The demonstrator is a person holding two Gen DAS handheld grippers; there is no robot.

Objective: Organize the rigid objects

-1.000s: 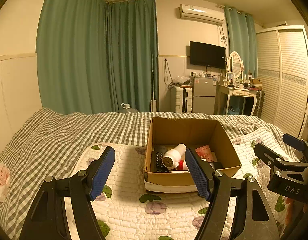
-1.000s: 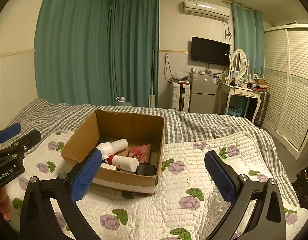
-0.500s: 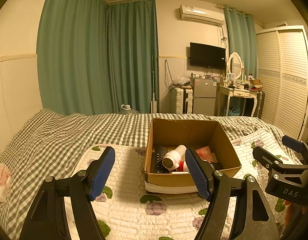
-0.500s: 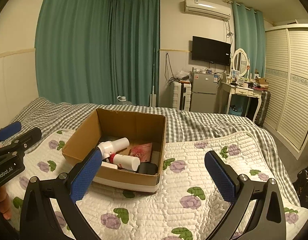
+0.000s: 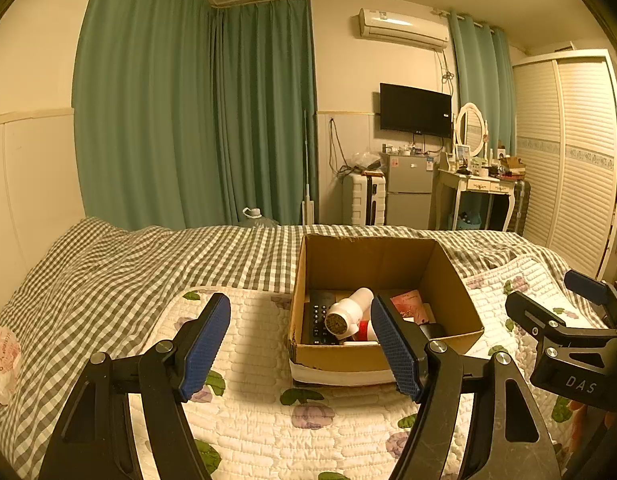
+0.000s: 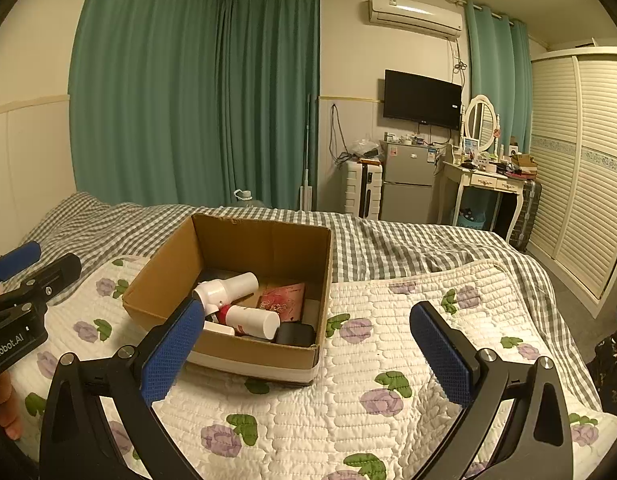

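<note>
Shift: barely any vs a sec ago. Box sits a touch lower and nearer in both wrist views, so both rigs seem to have eased in a bit; contents lie the same.
L gripper [image 5: 300, 344]: jaws spread wide, nothing between them. Held low over the quilt [image 5: 248, 412], pointing at the box's near-left corner.
R gripper [image 6: 308, 344]: jaws also released, wide apart, empty. Its left pad overlaps the box's near wall in view; can't tell if it touches.
Box [image 6: 268, 240]: open cardboard, upright on the quilt. Ahead and right of the L jaws, ahead and left of the R jaws, i.e. between the two rigs.
Dryer [image 6: 224, 289]: white, lies on its side on top of the pile, just past the R gripper's left pad.
Bottle [image 6: 252, 320]: white w/ red end, lying flat below the dryer, near the front wall.
Remote [image 5: 318, 316]: black, flat along the box's left wall, just beyond the L gripper's right pad.
Packet [image 6: 282, 298]: red, flat on the box floor, mid-back.
Case [image 6: 294, 334]: small black item in the near-right corner.
Why so: rigid items are all inside the box, none seen loose on the bed [image 5: 148, 264]. Open jaws facing the box fit either reaching in to pull things out or backing off after dropping them in; pics don't settle which.
</note>
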